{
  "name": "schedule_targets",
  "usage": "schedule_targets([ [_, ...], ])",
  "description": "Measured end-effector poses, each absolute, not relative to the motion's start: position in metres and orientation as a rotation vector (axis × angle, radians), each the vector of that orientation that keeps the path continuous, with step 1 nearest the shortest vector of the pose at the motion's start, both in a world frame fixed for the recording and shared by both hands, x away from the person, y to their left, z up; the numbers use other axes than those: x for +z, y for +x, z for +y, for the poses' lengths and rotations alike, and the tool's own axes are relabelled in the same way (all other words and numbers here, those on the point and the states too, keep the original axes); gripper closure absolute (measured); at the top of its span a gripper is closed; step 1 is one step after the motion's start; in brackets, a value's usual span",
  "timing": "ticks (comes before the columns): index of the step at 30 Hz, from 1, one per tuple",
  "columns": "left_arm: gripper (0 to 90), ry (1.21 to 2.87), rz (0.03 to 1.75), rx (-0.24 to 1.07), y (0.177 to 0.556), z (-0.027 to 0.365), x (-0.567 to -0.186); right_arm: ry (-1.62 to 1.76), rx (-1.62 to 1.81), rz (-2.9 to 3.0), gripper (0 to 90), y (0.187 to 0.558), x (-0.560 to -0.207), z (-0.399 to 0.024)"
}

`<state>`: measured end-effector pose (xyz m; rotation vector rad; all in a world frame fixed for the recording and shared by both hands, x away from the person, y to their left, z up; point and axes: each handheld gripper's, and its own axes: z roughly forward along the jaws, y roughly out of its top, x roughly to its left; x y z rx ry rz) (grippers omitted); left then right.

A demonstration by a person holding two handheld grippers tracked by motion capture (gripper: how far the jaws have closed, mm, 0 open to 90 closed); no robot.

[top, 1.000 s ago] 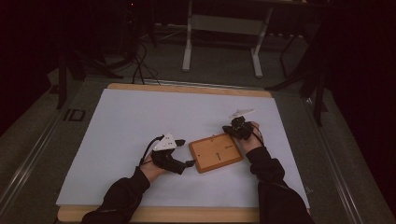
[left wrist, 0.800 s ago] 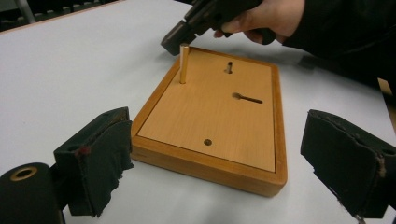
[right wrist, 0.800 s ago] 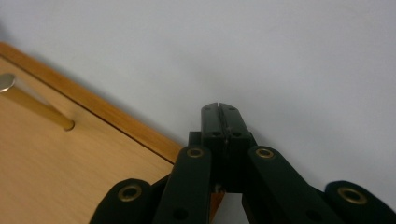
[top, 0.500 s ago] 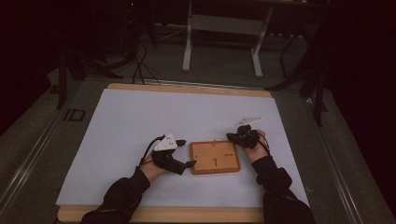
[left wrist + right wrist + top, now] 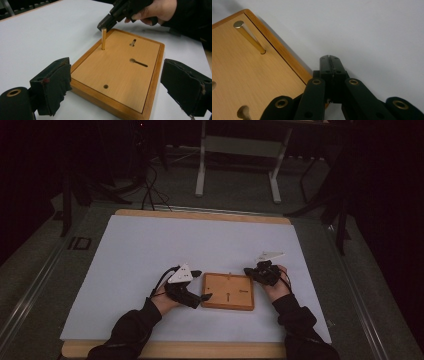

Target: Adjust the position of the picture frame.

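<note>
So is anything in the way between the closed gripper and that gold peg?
Nothing visible. The right gripper, jaws shut and empty, hangs just off the wooden board's corner, and the brass peg stands upright in its hole close by, with only bare board edge between them.

Board [image 5: 228, 291] flat on the table sheet [image 5: 150, 250], peg [image 5: 103, 38] upright in its corner, left gripper [image 5: 202, 285] just left, right gripper [image 5: 248, 271] at the far-right corner.
</note>
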<state>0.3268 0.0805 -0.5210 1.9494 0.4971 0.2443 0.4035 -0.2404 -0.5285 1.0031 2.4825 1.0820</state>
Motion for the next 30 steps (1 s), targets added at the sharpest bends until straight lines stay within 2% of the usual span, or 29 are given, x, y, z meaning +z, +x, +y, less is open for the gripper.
schedule_targets([
  [7, 10.9, 1.918, 0.504, 0.24, 0.327, 0.083, -0.518, 0.989, 1.089, 2.476, 89.9, 0.402, -0.526, -0.24],
  [15, 11.4, 1.98, 0.512, 0.161, 0.325, 0.081, -0.515, 0.971, 1.154, 2.437, 89.3, 0.392, -0.513, -0.244],
  [20, 13.4, 1.976, 0.513, 0.162, 0.326, 0.082, -0.515, 0.938, 1.19, 2.432, 78.9, 0.377, -0.503, -0.247],
  [22, 13.7, 1.972, 0.511, 0.161, 0.327, 0.083, -0.514, 0.93, 1.201, 2.425, 71.4, 0.37, -0.499, -0.249],
  [24, 13.7, 1.967, 0.511, 0.16, 0.327, 0.083, -0.513, 0.929, 1.22, 2.413, 69.5, 0.365, -0.497, -0.251],
  [25, 13.7, 1.958, 0.517, 0.168, 0.328, 0.084, -0.512, 0.923, 1.238, 2.403, 66.2, 0.361, -0.495, -0.253],
  [26, 13.8, 1.954, 0.517, 0.164, 0.328, 0.084, -0.512, 0.924, 1.265, 2.39, 59.2, 0.353, -0.492, -0.256],
  [30, 14.2, 1.952, 0.507, 0.157, 0.33, 0.083, -0.511, 0.925, 1.292, 2.376, 48.1, 0.336, -0.49, -0.261],
])
